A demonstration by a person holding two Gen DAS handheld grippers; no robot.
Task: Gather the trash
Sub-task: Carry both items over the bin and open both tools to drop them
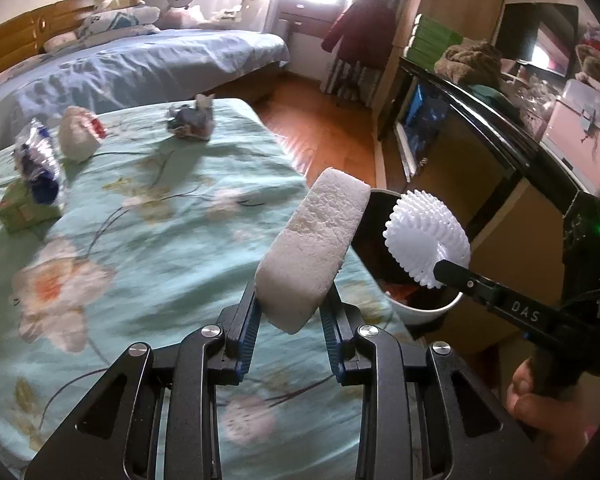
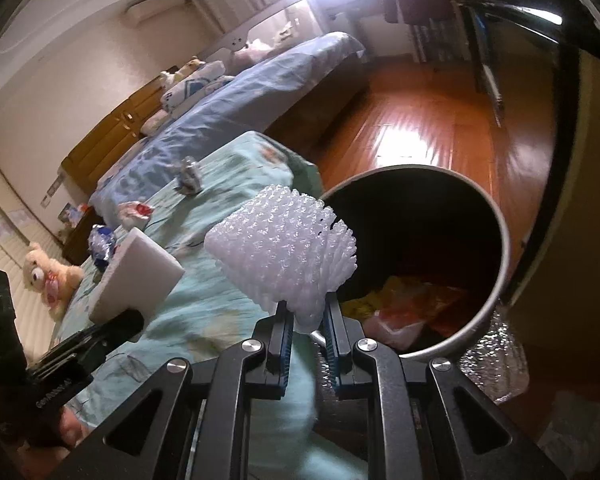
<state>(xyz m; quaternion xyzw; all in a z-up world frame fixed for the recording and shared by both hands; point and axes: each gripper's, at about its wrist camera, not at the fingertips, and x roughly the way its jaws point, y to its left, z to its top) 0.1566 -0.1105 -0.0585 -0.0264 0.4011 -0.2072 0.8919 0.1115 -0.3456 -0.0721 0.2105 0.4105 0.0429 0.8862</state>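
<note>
Foam in both grips, basically. My left gripper [image 1: 290, 314] had its jaws pinched on the lower end of a white foam block [image 1: 312, 252], which stuck up tilted over the near edge of the floral bedspread [image 1: 140, 208], just beside the trash bin [image 1: 428, 308]. My right gripper [image 2: 306, 322] was squeezed nearly flat on a white foam fruit net [image 2: 284, 252], held right at the mouth of that bin, whose rim [image 2: 504, 264] was tipped toward me. Inside the bin I could see some yellow and orange wrappers [image 2: 412, 300]. More junk sat on the bedspread well away from the bin: a green box [image 1: 24, 208], a crumpled blue-and-silver wrapper [image 1: 38, 160], a white wad with some red on it [image 1: 80, 136] and a crushed grey pack [image 1: 192, 118] farthest off.
</note>
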